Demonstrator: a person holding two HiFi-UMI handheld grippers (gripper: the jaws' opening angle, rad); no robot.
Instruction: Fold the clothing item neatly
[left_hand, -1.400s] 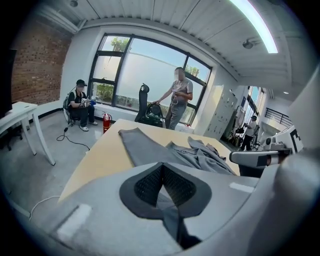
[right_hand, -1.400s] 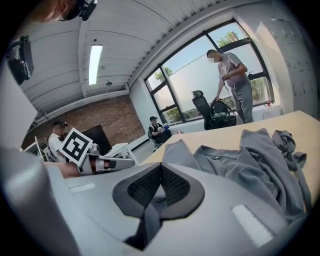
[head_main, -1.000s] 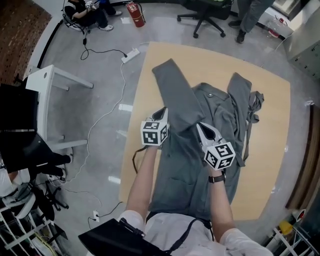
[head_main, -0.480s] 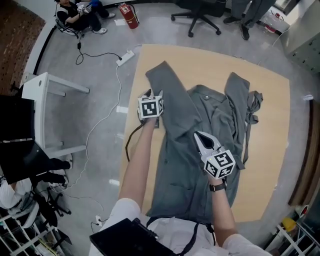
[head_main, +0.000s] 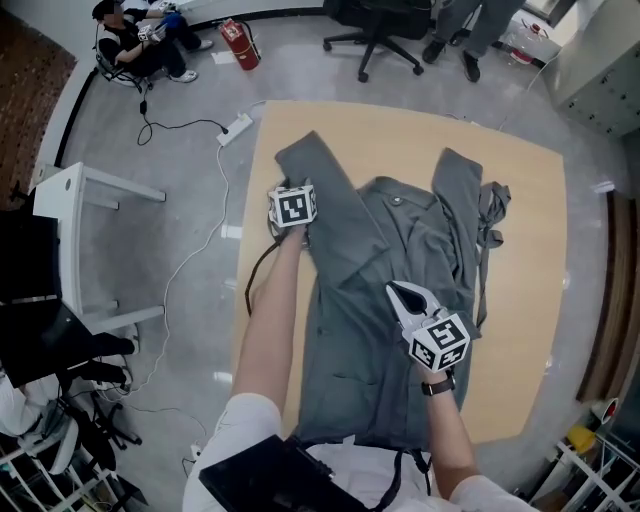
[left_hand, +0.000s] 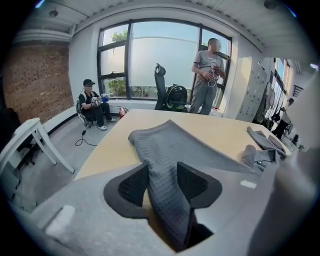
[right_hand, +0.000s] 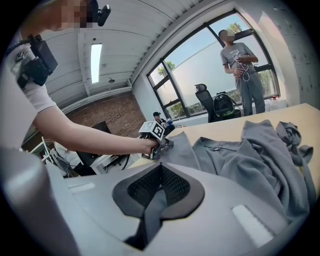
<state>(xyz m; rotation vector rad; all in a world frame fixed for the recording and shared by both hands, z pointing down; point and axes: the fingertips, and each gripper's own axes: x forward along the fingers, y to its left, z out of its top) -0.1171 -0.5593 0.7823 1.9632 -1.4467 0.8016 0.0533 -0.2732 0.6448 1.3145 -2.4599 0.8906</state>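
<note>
A grey long-sleeved shirt (head_main: 400, 240) lies spread on the wooden table (head_main: 520, 300), collar toward the far side. Its left sleeve (head_main: 325, 175) runs out to the far left corner. My left gripper (head_main: 288, 192) sits on that sleeve near the table's left edge. In the left gripper view the sleeve (left_hand: 165, 145) passes loosely between the spread pads of the left gripper (left_hand: 162, 167), which is open. My right gripper (head_main: 398, 290) rests on the shirt's body. The right gripper (right_hand: 159, 175) is shut on a fold of the grey cloth. The other sleeve (head_main: 455, 190) lies bunched at the far right.
A white side table (head_main: 90, 185) stands on the floor to the left. A power strip (head_main: 232, 128) with its cable lies near the table's far-left corner. A fire extinguisher (head_main: 238, 42), an office chair (head_main: 375, 20), a seated person (head_main: 135, 45) and standing people are beyond the table.
My left gripper has travelled from the shirt's middle out to the left and farther away, taking the sleeve with it. The right gripper has stayed on the shirt's body.
</note>
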